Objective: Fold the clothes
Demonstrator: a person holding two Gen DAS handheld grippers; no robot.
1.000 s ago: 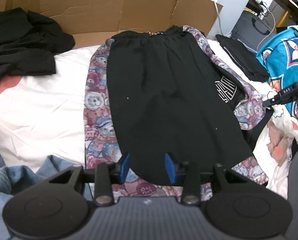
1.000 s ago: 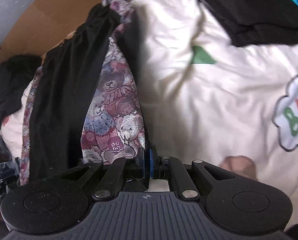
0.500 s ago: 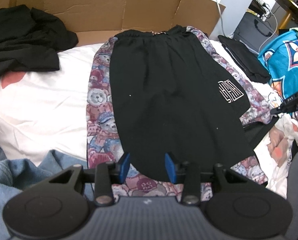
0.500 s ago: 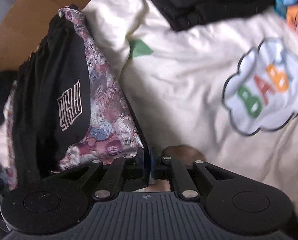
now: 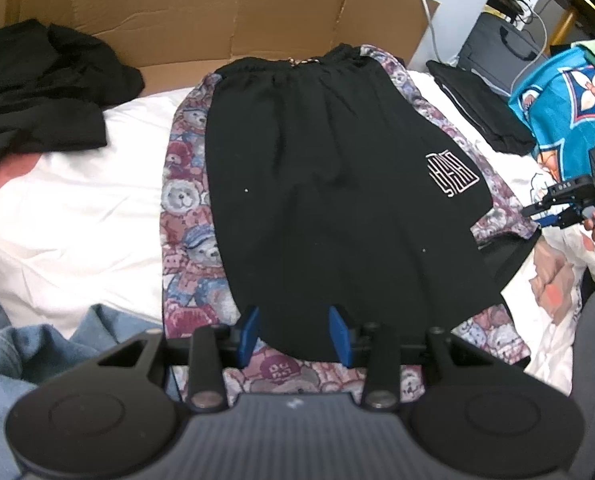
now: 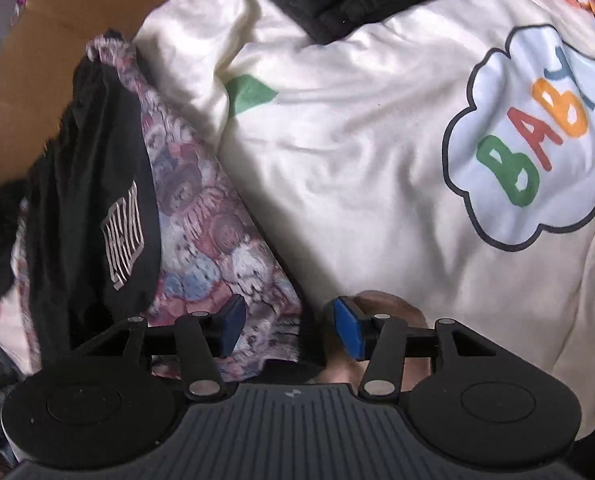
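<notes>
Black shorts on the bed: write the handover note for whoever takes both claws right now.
Left claw: open, poised over the near hem of the black shorts, nothing gripped.
Right claw: jaws opening at the right edge of the teddy-bear shorts; cloth lies between the pads but is not pinched.
Layout: black shorts lie flat on the teddy-bear shorts, waistbands toward the cardboard, logo on the right side. Folded black garment lies further right.
Done: black shorts spread out flat.
Left: fold them, probably side over side, then stack.
</notes>
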